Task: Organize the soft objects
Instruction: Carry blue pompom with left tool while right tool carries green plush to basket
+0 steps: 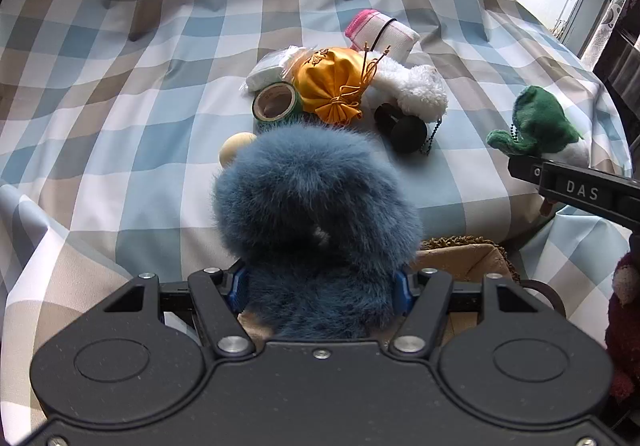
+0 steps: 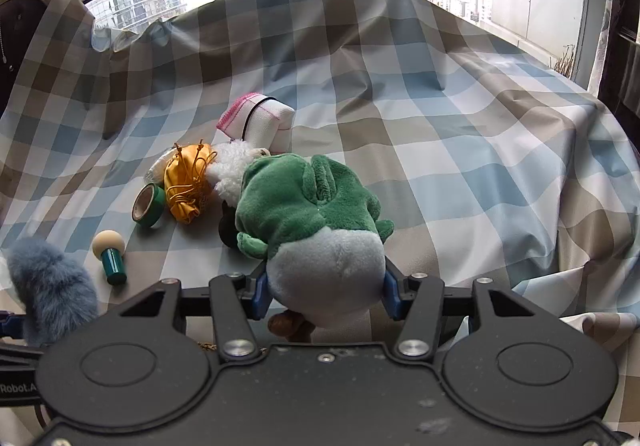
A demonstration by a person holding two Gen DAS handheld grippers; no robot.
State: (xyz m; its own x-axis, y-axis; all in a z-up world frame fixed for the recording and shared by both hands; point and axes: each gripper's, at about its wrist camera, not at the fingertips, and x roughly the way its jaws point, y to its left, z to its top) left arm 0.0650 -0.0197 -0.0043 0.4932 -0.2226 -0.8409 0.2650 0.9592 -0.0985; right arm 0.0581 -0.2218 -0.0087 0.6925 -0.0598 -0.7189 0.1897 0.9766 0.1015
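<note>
My left gripper (image 1: 320, 286) is shut on a fluffy blue plush (image 1: 316, 221), held above the table's near edge; the plush also shows at the lower left of the right wrist view (image 2: 52, 286). My right gripper (image 2: 324, 290) is shut on a green and white plush (image 2: 316, 230); this plush shows at the right of the left wrist view (image 1: 540, 125). On the checked cloth lie a gold pouch (image 1: 336, 85), a white fluffy plush (image 1: 412, 85) and a pink-edged white cloth roll (image 1: 380, 33).
A green tape roll (image 1: 276, 101), a wooden-headed peg (image 2: 110, 254), a black dumbbell-shaped object (image 1: 400, 125) and a plastic-wrapped white pack (image 1: 268, 69) lie in the pile. A woven basket (image 1: 468, 254) sits below the table edge. A dark red plush (image 1: 624, 326) is at the right.
</note>
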